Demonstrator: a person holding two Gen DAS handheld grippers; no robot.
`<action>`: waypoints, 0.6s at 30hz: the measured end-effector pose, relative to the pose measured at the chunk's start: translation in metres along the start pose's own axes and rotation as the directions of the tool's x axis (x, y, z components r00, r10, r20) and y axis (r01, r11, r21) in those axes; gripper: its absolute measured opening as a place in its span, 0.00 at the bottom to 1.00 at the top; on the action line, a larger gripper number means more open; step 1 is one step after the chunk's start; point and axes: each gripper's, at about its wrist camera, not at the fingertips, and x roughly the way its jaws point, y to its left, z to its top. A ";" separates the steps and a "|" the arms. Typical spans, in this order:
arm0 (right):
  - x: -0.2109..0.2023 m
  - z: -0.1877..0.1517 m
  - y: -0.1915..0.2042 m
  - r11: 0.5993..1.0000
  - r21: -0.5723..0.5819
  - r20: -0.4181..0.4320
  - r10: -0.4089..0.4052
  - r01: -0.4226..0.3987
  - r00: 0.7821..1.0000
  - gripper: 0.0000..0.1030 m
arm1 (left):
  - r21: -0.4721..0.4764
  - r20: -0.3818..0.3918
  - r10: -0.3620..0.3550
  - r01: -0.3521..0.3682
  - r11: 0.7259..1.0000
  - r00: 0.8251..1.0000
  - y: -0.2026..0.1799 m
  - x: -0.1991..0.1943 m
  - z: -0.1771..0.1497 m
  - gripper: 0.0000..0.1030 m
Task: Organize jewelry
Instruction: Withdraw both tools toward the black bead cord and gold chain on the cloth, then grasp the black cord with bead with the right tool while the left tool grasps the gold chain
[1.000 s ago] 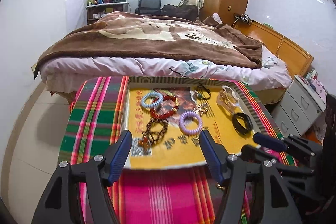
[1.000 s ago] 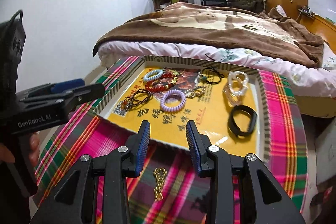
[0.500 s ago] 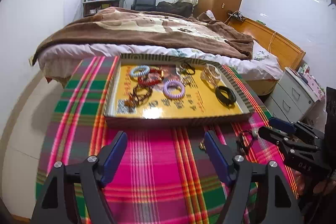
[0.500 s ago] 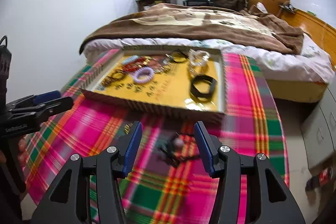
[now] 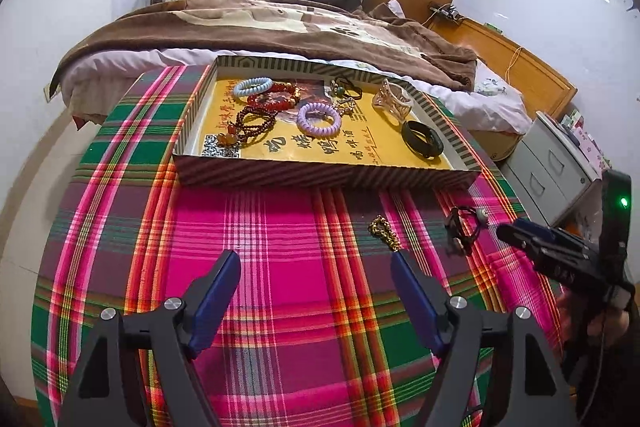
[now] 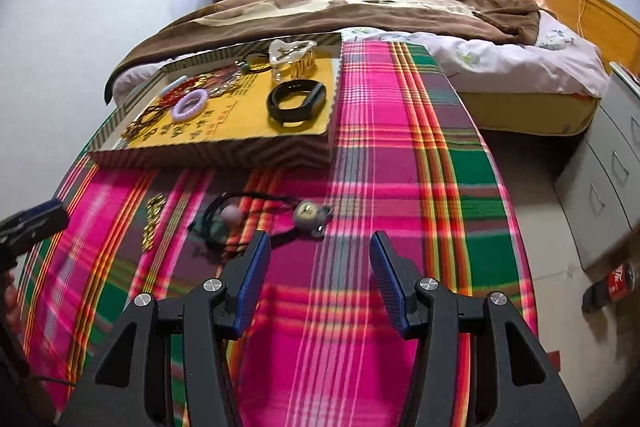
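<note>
Your left gripper (image 5: 316, 281) hangs over the plaid cloth (image 5: 280, 227) on the counter, its fingers (image 5: 216, 297) spread apart with nothing between them. Your right gripper (image 6: 318, 275) is released too, its fingers (image 6: 390, 281) apart over bare cloth and gripping nothing.

The box (image 5: 320, 175) sits at the far side of the counter, next to the bed (image 5: 260, 27). Inside it lie a pale blue hair tie (image 5: 253, 85), a red bead bracelet (image 5: 276, 98), a dark bead bracelet (image 5: 250, 126), a purple hair tie (image 5: 319, 118), a clear hair clip (image 5: 394, 101) and a black wristband (image 5: 423, 139). A small dark piece (image 5: 346, 89) near the back wall is too tangled to name.

Two pieces are still out on the cloth, in front of the box. The gold chain (image 5: 385, 233) lies just beyond the tip of your left gripper's right-hand finger; whether they touch you cannot tell. The black cord with beads (image 6: 256, 217) lies just ahead of your right gripper's left-hand finger, and part of the cord runs close by that fingertip. The cord's round charm (image 6: 310, 215) rests a little ahead of the gap between the fingers. In the right wrist view the chain lies left of the cord, near your left gripper's tip at the picture's edge.
</note>
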 end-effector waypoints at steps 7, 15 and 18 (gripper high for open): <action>0.014 0.016 0.022 0.983 -0.171 -0.006 0.061 -0.062 0.998 0.51 | -0.003 -0.027 0.007 -0.007 1.000 1.000 -0.002 0.008 0.000 0.75; 0.032 0.025 0.038 0.939 -0.319 -0.066 0.113 -0.129 0.991 0.52 | -0.008 -0.036 0.021 -0.021 1.000 0.999 -0.001 0.010 0.002 0.75; 0.032 0.024 0.037 0.928 -0.339 -0.095 0.130 -0.155 0.987 0.52 | -0.011 -0.038 0.023 -0.024 1.000 0.999 -0.001 0.010 0.002 0.75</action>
